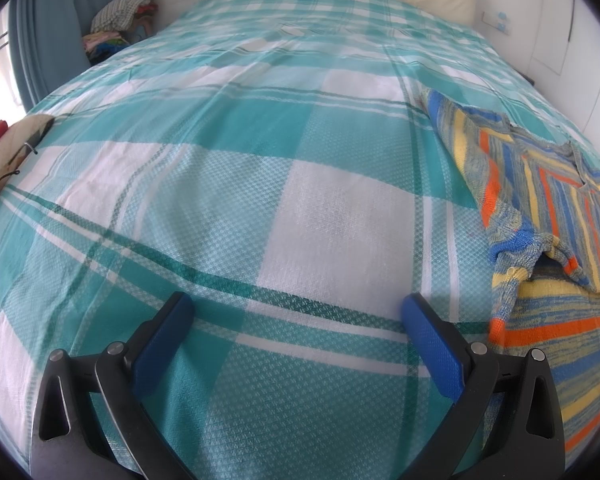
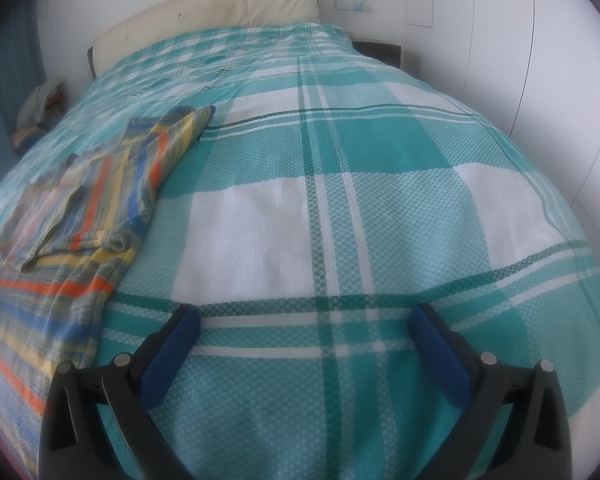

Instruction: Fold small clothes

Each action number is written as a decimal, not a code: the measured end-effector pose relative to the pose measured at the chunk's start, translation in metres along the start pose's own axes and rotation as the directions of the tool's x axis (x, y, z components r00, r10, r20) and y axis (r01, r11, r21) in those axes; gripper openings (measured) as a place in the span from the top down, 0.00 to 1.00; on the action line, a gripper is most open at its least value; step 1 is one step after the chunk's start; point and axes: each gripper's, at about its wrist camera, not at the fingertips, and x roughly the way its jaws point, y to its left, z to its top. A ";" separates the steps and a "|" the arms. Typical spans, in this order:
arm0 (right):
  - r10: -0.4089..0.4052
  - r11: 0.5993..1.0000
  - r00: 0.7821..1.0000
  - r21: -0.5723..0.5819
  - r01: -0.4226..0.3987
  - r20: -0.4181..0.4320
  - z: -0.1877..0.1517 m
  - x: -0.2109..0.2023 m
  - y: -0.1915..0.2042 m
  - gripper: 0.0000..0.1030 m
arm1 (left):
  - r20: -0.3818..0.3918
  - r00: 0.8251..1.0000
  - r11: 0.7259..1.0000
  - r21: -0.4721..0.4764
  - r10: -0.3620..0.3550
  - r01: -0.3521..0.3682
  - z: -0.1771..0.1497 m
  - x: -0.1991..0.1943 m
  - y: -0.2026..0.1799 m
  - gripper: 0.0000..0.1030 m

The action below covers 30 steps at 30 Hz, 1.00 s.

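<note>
Your striped knit sweater (image 1: 556,216) runs off the frame edge in both views (blurred in the right wrist view), lying on the checked bedspread (image 1: 260,184) between your grippers. Your left gripper (image 1: 296,308) and right gripper (image 2: 306,316) are both spread wide, gripping nothing.

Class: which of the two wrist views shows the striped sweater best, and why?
The left wrist view: the sweater is sharp there, with its neckline, folded sleeve and stripes distinct, though the right edge cuts it off. The right wrist view shows the sweater at the left, blurred, so its details smear.
</note>
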 end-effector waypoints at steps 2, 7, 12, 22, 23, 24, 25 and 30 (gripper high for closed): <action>0.001 1.000 1.000 0.001 -0.001 -0.001 0.000 0.000 0.000 0.00 | 0.000 1.000 1.000 0.000 0.000 0.000 0.000 0.000 0.000 0.00; 0.003 1.000 1.000 0.002 -0.003 -0.002 0.000 0.000 0.000 0.00 | 0.000 1.000 1.000 0.001 0.002 -0.002 0.000 0.000 -0.001 0.00; 0.003 1.000 1.000 0.001 -0.003 -0.003 0.000 0.000 0.000 0.00 | 0.000 1.000 1.000 0.001 0.003 -0.003 0.000 0.001 0.001 0.00; 0.065 0.996 0.996 -0.052 -0.069 -0.068 0.009 -0.024 -0.002 0.01 | -0.058 0.994 0.996 -0.015 -0.094 0.094 -0.011 -0.058 0.019 0.03; 0.098 0.993 0.994 -0.066 -0.101 -0.048 0.006 -0.043 -0.002 0.01 | -0.043 0.991 0.992 -0.017 -0.127 0.126 -0.021 -0.080 0.023 0.03; 0.135 0.987 0.990 -0.085 -0.137 -0.033 0.002 -0.063 -0.002 0.01 | -0.039 0.986 0.986 -0.011 -0.164 0.164 -0.033 -0.102 0.024 0.02; 0.176 0.978 0.984 -0.106 -0.179 -0.038 -0.004 -0.081 0.000 0.01 | -0.051 0.977 0.978 0.001 -0.208 0.208 -0.046 -0.121 0.024 0.02; 0.371 0.911 0.899 -0.095 -0.400 -0.231 -0.057 -0.146 0.011 0.01 | -0.201 0.932 0.947 0.055 -0.300 0.317 -0.125 -0.177 0.003 0.02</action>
